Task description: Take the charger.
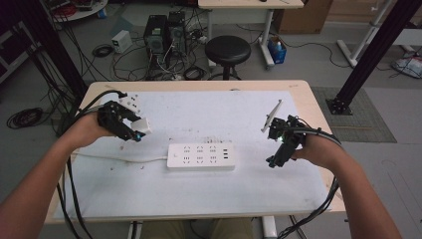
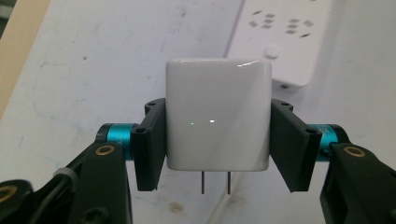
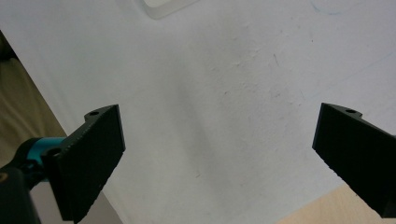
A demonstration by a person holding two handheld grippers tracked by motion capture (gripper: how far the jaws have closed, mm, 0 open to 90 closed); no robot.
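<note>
Above the table's (image 1: pixel 298 99) left side, the left gripper (image 2: pixel 217 140) has its fingers clamped on a white charger (image 2: pixel 218 116) (prongs showing), near the power strip (image 1: pixel 200 156); the right gripper's (image 3: pixel 219 154) fingers stand wide apart.

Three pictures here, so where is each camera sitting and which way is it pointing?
High view: above the person's side, looking forward and down on the table; both forearms and grippers show.
Left gripper view: rides the left gripper, looking along its jaws, which clamp a white charger.
Right gripper view: rides the right gripper, looking down at the white mat between its open jaws.
Shared: the power strip shows in the high and left gripper views.
</note>
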